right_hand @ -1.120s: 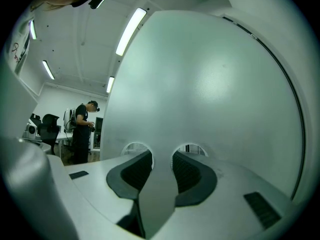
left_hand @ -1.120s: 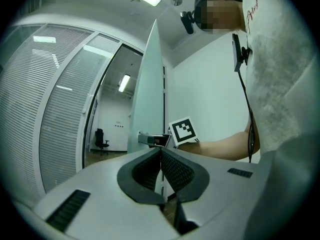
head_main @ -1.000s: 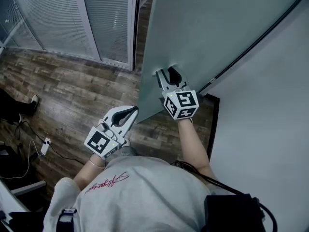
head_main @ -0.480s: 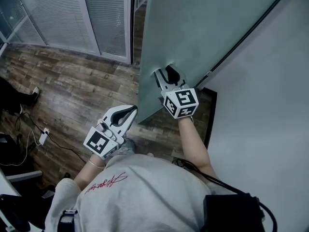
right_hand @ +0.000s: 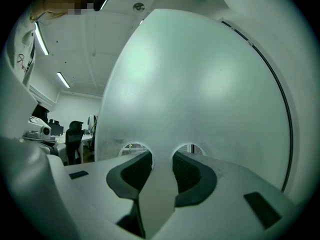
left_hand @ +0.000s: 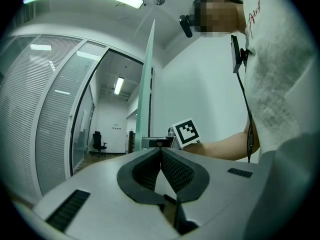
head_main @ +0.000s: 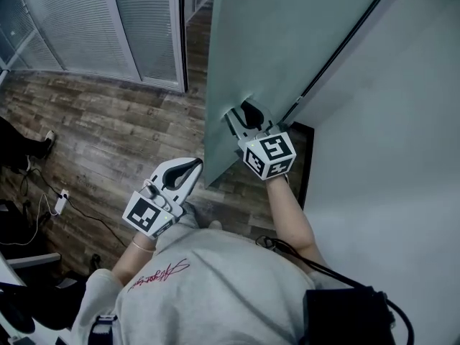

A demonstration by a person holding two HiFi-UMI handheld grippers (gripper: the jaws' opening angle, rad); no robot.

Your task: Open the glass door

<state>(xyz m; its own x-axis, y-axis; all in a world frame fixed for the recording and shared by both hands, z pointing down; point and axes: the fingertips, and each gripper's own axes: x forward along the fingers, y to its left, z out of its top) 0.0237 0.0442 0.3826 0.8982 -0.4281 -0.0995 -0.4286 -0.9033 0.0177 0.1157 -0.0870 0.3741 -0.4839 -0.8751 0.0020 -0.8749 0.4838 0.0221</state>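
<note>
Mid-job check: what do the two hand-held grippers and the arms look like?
Both the left hand-held gripper and right hand-held gripper are pale grey shells with black ribbed pads, each carrying a black-and-white marker cube. Grey short-sleeved shirt with red script; a black cable trails by the right arm.

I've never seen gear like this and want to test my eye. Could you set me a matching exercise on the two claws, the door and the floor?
Things:
1. left claw
2. right claw
3. glass door
4. floor

States:
a. frosted, pale
b. jaws together, nothing between them
c. brown wood-look planks
d. jaws apart, tips at the door

Pairs: 1-b, 2-d, 3-a, 4-c
</note>
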